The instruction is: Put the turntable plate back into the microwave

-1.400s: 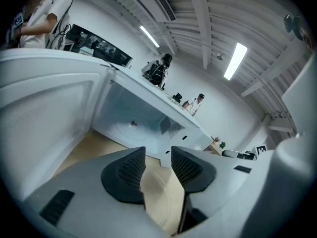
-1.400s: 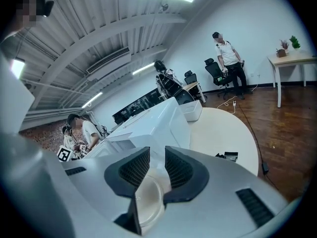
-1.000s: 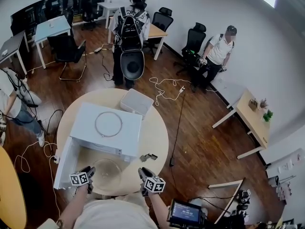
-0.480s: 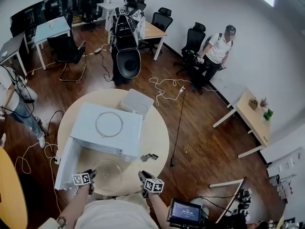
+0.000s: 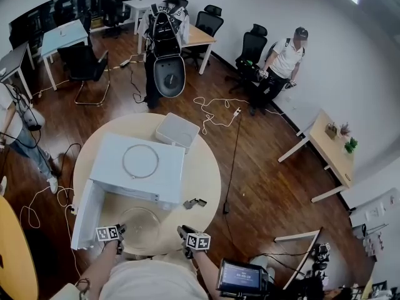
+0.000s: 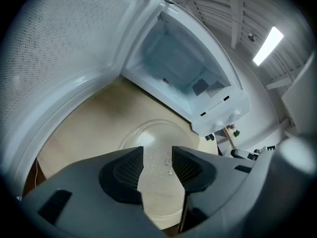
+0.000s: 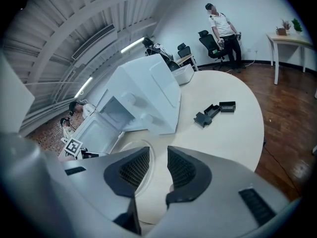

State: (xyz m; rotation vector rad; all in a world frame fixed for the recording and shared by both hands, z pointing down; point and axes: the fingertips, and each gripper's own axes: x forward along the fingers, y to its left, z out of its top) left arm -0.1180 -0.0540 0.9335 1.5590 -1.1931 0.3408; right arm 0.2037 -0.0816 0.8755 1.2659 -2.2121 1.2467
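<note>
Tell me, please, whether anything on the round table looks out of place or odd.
The glass turntable plate lies on the table before the open microwave, not inside it. A ring rests on the microwave's roof, and small black parts lie loose on the table beside it.

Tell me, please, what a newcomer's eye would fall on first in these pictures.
The white microwave stands on the round table with its door swung wide open. The glass turntable plate lies on the table before its opening, and the left claw and right claw hover open at its near edge, empty.
</note>
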